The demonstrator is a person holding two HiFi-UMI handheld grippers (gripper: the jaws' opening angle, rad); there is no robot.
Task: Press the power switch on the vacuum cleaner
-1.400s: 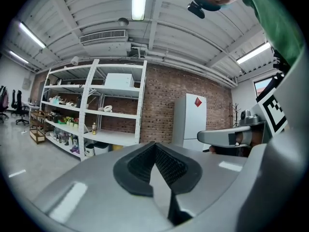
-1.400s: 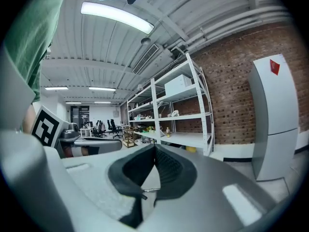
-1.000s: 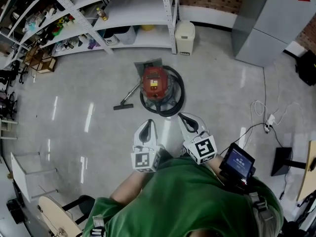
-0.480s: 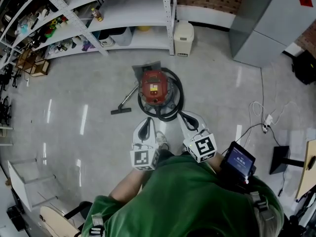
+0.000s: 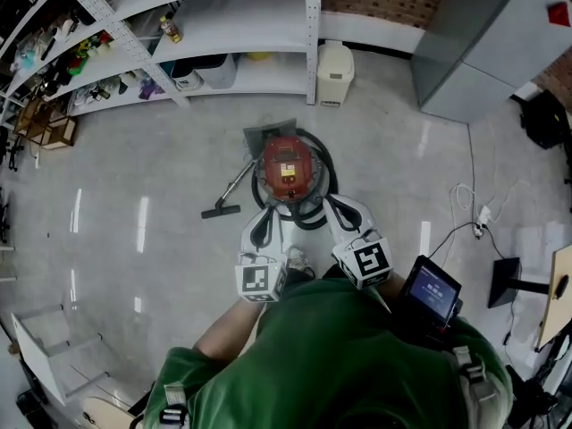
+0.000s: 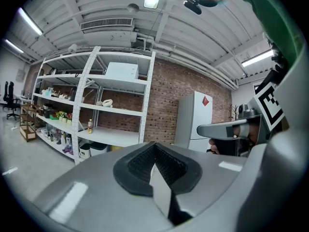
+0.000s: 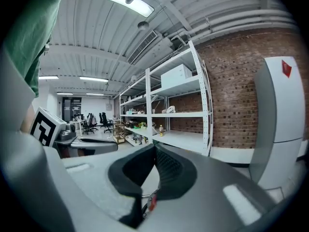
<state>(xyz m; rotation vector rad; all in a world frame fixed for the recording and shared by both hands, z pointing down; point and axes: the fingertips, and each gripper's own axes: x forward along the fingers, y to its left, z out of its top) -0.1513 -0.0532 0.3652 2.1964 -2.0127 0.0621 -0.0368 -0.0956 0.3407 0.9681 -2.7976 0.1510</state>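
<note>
We hold both tools out in front of us over the polished grey floor, above the red, round canister vacuum cleaner. It stands on the floor just ahead of our feet, ringed by its black coiled hose, with its thin wand and black floor nozzle lying out to the left. From the head view, the left tool points at the near left of the hose ring and the right tool at its near right; we cannot tell whether either touches it. The left tool's jaws are closed tip to tip with nothing between them, and so are the right tool's. The power switch is too small to make out. Behind the vacuum cleaner stand white metal shelving and a small beige bin.
</note>
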